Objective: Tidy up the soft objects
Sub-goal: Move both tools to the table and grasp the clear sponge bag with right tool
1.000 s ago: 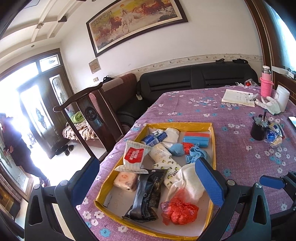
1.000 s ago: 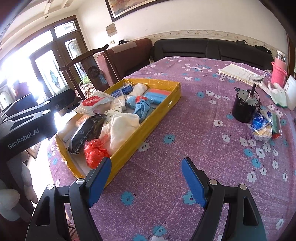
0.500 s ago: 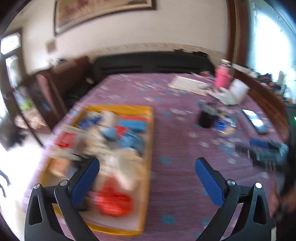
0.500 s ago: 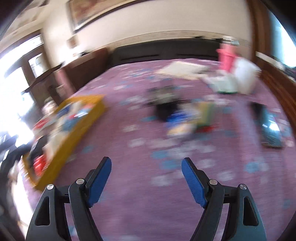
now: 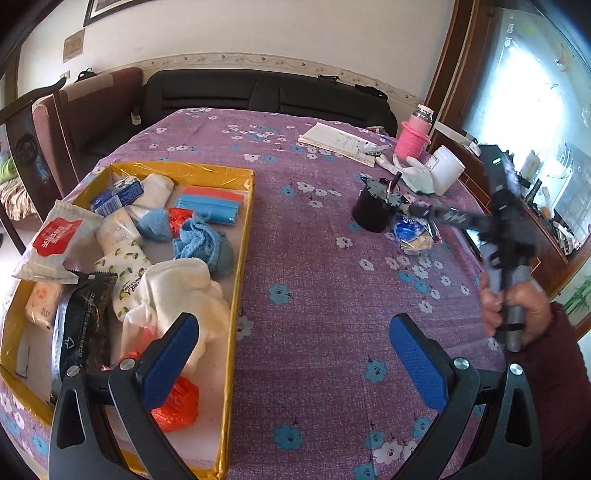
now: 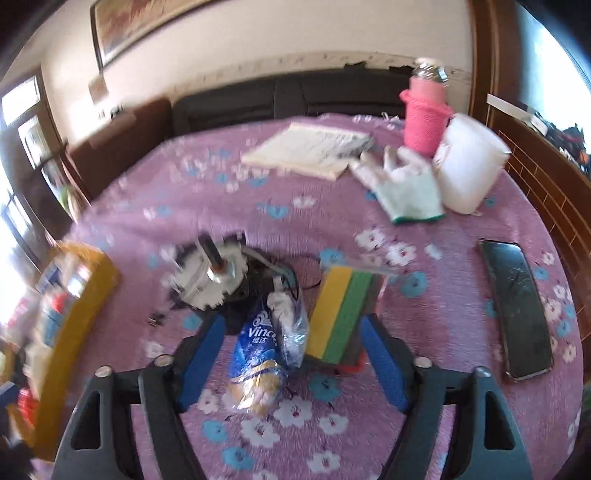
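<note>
Overall, a purple floral cloth is covering the worktop (image 5: 325, 258), with a black sofa (image 5: 258, 96) sitting behind it at upper centre. Soft items are lying in the yellow tray (image 5: 242, 236) at left. Left hand-held gripper (image 5: 295, 354) is hanging spread over bare cloth. Right hand-held gripper (image 6: 291, 362), also spread, is bracketing a tissue pack (image 6: 258, 365) and sponge stack (image 6: 341, 314) at lower centre.

We note a cream wall (image 5: 258, 33) behind a black sofa (image 5: 258, 92). A framed picture (image 6: 177, 33) hangs above. Daylight enters the right-hand window (image 5: 535, 92).
</note>
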